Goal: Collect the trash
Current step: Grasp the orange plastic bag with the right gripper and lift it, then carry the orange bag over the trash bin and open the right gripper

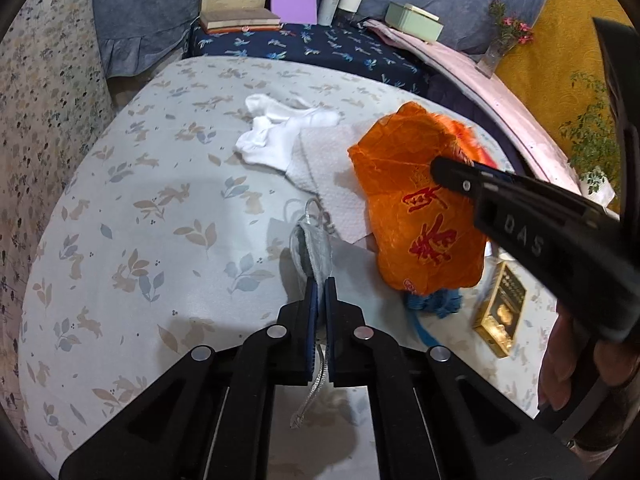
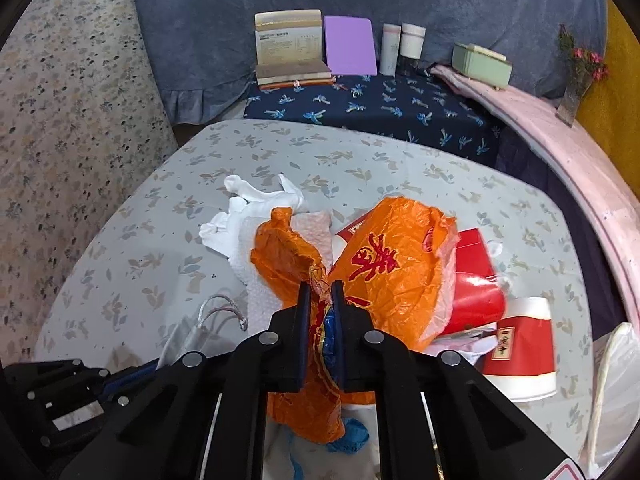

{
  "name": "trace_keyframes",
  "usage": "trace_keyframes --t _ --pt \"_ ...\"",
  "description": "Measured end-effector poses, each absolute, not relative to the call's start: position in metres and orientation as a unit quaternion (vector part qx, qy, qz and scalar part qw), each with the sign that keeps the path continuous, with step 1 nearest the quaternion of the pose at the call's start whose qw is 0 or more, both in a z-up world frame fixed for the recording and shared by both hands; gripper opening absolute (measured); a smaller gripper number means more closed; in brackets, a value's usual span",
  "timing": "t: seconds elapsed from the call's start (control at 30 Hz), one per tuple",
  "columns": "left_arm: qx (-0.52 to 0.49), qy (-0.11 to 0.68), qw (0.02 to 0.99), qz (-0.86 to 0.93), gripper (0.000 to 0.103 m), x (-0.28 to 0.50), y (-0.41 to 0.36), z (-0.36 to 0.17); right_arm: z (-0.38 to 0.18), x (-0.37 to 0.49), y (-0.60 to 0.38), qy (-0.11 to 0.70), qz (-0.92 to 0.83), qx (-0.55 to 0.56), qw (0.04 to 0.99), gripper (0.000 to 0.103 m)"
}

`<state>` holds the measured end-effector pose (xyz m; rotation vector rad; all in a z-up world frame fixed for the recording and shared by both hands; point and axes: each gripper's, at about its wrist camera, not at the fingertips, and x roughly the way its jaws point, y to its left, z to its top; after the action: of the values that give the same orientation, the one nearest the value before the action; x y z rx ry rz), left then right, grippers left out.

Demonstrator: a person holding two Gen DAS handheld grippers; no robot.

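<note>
Left gripper (image 1: 321,292) clamped on grey mask (image 1: 312,248), right gripper (image 2: 321,294) on orange bag (image 2: 384,276).

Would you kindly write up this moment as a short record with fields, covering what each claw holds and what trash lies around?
surface: table under a rabbit-and-leaf print cloth
left claw: shut on the grey face mask, ear loop hanging between the fingers
right claw: shut on the orange plastic bag
under the bag: white paper towel, blue scrap
beside the bag: white sock, gold box, red boxes
back shelf: books, purple card, jars, green box
</note>
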<state>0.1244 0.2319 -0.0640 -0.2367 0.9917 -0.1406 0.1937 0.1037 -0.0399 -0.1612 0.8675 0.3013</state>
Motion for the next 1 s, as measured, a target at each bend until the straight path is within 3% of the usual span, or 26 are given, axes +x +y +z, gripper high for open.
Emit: trace_keyframes --t 0.57,1.0 --pt "-0.068 0.406 0.900 -0.143 0.002 0.093 0.148 0.024 0.050 0.128 -0.014 0.340 0.060 -0.007 0.938 0.009" --pt "-0.006 0.381 0.893 -0.239 0.002 0.076 0.009 0.051 0.060 0.072 -0.159 0.319 -0.054 0.046 0.945 0.009"
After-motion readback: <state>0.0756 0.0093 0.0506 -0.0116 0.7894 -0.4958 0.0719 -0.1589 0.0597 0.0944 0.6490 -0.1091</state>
